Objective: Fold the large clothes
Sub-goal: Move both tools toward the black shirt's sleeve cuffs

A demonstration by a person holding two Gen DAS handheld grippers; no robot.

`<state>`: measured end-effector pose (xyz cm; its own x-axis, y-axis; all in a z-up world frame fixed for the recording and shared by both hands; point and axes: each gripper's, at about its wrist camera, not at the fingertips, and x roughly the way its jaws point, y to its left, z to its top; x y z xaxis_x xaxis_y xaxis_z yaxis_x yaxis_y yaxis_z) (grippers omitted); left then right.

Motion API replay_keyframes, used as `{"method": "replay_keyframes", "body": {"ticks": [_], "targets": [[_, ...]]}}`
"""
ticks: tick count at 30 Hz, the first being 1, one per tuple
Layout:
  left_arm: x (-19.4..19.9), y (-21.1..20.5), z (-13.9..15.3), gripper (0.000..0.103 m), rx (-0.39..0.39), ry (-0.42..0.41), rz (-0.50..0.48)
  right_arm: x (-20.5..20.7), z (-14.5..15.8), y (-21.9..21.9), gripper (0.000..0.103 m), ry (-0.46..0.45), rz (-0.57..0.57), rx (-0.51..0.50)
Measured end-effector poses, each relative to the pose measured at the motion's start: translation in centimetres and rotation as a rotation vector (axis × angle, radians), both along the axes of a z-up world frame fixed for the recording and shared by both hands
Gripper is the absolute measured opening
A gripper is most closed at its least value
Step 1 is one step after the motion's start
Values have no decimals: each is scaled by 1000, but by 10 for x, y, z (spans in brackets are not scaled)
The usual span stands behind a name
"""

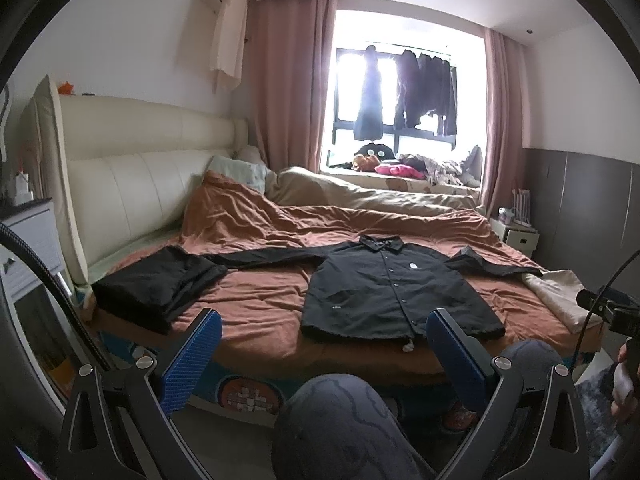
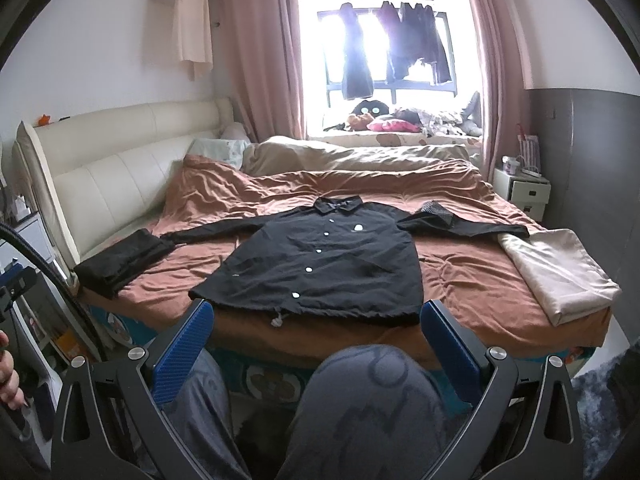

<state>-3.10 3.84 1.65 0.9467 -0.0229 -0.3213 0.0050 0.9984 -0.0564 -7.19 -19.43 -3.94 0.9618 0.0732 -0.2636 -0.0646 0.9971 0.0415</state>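
A black button-up shirt (image 1: 396, 284) (image 2: 320, 264) lies flat and face up on the rust-brown bedspread (image 1: 260, 292) (image 2: 460, 280), collar toward the window, both sleeves spread sideways. Its hem runs along the near bed edge. My left gripper (image 1: 324, 332) hangs open in front of the bed, short of the hem, with nothing between its blue pads. My right gripper (image 2: 316, 320) is also open and empty, its fingers framing the hem from just off the bed edge. A person's knees in grey trousers (image 1: 340, 412) (image 2: 376, 392) sit below both grippers.
A folded black garment (image 1: 156, 284) (image 2: 120, 260) lies at the bed's left near the cream headboard (image 1: 132, 176). A beige folded cloth (image 2: 560, 272) rests on the right side. A white nightstand (image 2: 524, 192) stands at the far right, and clothes hang in the window (image 2: 384, 60).
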Motion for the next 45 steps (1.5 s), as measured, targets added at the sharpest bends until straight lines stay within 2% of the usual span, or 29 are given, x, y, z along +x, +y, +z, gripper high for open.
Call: {"method": "replay_keyframes", "body": {"ticks": [8,18,23,33,45], "targets": [[19,12,7,103,2,-5,38,37,8,7,103,4,11,-1],[74,23,6,103,-8,14,90,109,18,34,103,1,-44,-53],[111,26,3,103,-4,42,104,151,21,34,103,10,22,-20],[195,44,-8,103,-3,106,125,243,41,23,103,35,0,29],[292,111,-17,103,-17,203,238,346,53,28,103,84,16,93]]}}
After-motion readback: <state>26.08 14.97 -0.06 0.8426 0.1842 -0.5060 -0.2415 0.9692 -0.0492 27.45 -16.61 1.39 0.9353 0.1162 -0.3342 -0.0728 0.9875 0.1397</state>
